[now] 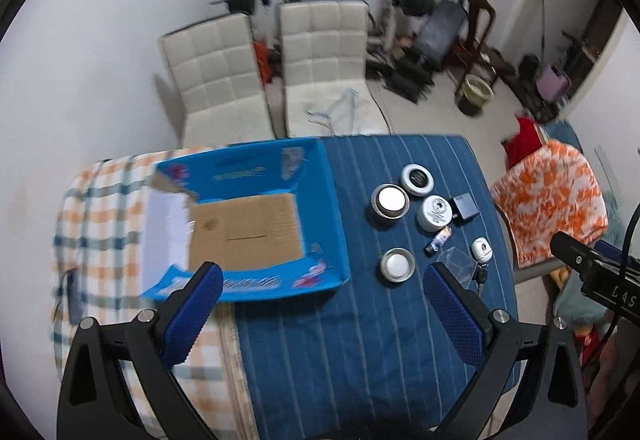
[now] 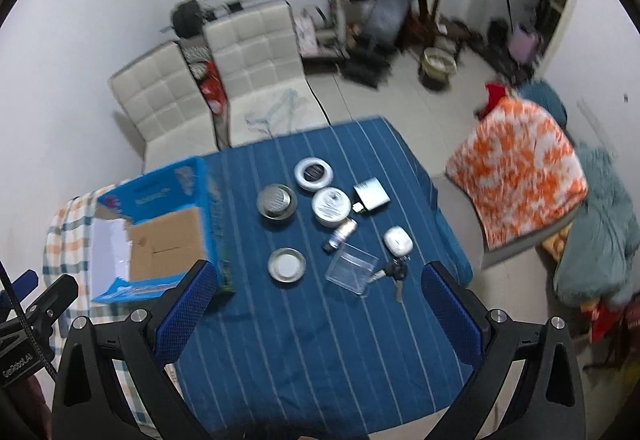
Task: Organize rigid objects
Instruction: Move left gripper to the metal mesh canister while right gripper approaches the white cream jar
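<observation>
An open blue cardboard box (image 1: pixel 256 216) (image 2: pixel 160 240) lies on the table's left side, its brown floor bare. To its right on the blue striped cloth (image 1: pixel 360 340) (image 2: pixel 320 340) sit a metal cup (image 1: pixel 389 201) (image 2: pixel 276 202), a flat metal lid (image 1: pixel 397 265) (image 2: pixel 286 265), a white-rimmed round tin (image 1: pixel 417 179) (image 2: pixel 313 173), a white jar (image 1: pixel 435 213) (image 2: pixel 331 206), a small bottle (image 1: pixel 438 240) (image 2: pixel 341 234), a clear plastic box (image 2: pixel 352 268), keys (image 2: pixel 394 274), a white case (image 2: pixel 397 241) and a dark square box (image 1: pixel 464 207) (image 2: pixel 371 192). My left gripper (image 1: pixel 320 276) and right gripper (image 2: pixel 320 272) hover open above the table, holding nothing.
Two white padded chairs (image 1: pixel 272 72) (image 2: pixel 224 88) stand behind the table. An orange patterned cloth (image 1: pixel 552 196) (image 2: pixel 520 172) covers a seat to the right. Gym gear and clutter (image 1: pixel 420 28) line the far wall. A checked cloth (image 1: pixel 100 208) covers the table's left part.
</observation>
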{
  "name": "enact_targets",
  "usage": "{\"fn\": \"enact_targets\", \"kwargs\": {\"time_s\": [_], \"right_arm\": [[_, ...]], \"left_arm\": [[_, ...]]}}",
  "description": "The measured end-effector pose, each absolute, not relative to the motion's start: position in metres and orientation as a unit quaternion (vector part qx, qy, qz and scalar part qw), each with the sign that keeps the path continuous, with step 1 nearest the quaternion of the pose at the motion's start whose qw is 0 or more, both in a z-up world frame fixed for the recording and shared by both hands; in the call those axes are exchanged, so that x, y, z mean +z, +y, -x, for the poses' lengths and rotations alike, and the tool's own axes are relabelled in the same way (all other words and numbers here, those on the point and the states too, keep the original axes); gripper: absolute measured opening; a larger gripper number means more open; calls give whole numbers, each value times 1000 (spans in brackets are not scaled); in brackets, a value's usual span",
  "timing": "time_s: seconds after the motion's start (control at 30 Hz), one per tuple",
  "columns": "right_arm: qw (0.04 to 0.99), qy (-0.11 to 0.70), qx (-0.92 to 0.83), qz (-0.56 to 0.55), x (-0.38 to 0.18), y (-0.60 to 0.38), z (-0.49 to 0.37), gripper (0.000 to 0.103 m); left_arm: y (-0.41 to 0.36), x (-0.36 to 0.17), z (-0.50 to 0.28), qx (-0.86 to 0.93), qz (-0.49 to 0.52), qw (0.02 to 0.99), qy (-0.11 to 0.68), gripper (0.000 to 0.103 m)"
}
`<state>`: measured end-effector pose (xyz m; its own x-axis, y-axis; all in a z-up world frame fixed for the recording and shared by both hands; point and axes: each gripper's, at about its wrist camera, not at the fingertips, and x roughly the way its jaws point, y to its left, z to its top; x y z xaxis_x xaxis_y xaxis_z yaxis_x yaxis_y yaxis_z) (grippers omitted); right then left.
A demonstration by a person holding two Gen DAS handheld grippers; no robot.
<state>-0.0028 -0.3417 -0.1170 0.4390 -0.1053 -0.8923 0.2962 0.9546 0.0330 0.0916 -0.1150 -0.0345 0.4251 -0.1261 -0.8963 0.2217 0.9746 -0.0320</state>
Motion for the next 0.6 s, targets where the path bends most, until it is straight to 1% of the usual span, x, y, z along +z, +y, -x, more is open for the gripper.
{"fn": "enact_targets", "kwargs": {"time_s": [0.2,0.3,0.47,0.6], "right_arm": [[808,561,-146,-103,-181,-416,-59,103],[782,596,-134,-123,-223,-447,-96,103],[721,660,-134,-163,-307,-481,-128,103],[674,694,-140,-213,-367,-482,-126,103]], "left_arm": [[-176,-98,-162,-131,-68,801,580,103],[-201,-132,-186,-140,-89,779,605,103],[-229,-189,-194,-137,-128,748,636,103],[-234,-229,-187,-125,-155,721,664,103]]}}
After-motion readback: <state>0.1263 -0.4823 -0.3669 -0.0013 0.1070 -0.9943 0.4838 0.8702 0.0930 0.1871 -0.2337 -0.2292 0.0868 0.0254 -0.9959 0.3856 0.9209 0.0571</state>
